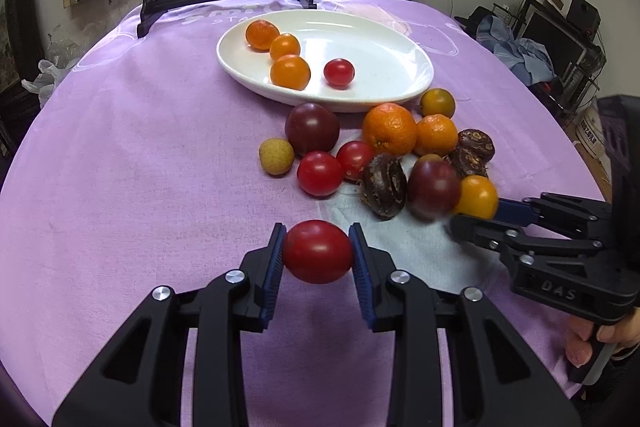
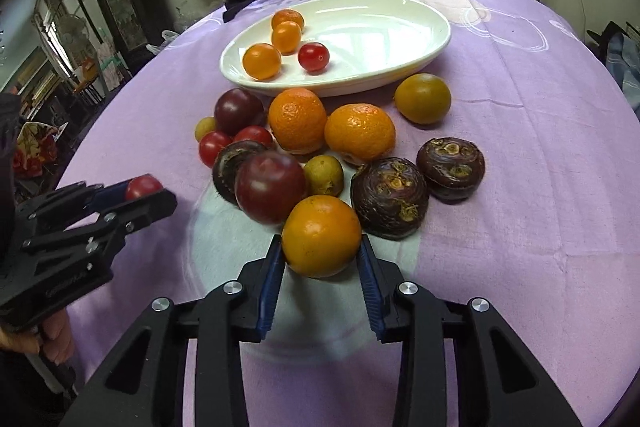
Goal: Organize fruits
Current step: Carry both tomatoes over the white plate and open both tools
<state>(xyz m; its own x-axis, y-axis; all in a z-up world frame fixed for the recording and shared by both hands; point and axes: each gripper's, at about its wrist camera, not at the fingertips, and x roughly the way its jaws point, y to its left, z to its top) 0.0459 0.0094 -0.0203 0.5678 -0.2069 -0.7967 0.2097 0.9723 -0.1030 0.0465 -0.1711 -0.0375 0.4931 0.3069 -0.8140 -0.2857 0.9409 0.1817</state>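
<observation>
The left hand-held gripper (image 1: 317, 253) is clamped on a red tomato (image 1: 318, 251): smooth, glossy, oval, deep red, with a blue pad pressed against each side. It is held clear above the purple-covered surface (image 1: 140, 167), nearer the camera than the fruit pile.

The right hand-held gripper (image 2: 322, 259) has its pads against an orange-yellow round fruit (image 2: 321, 235), smooth-skinned with a few faint dark specks, at the near edge of the pile over a pale patch of the cloth. Whether this fruit rests on the cloth or is lifted cannot be told.

Just behind it sit a dark red plum (image 2: 270, 187), blurred, a small yellow-green fruit (image 2: 324, 175), and two dark brown ridged water chestnuts (image 2: 390, 197) (image 2: 451, 167), with a third partly hidden behind the plum. Further back lie two dimpled mandarins (image 2: 298, 120) (image 2: 359, 132), a second dark plum (image 2: 239, 111), two small red tomatoes (image 2: 214, 147) and an olive-orange round fruit (image 2: 423, 98).

The white oval dish (image 2: 400, 27) at the rear holds three orange fruits and one red cherry tomato (image 2: 313, 56).
</observation>
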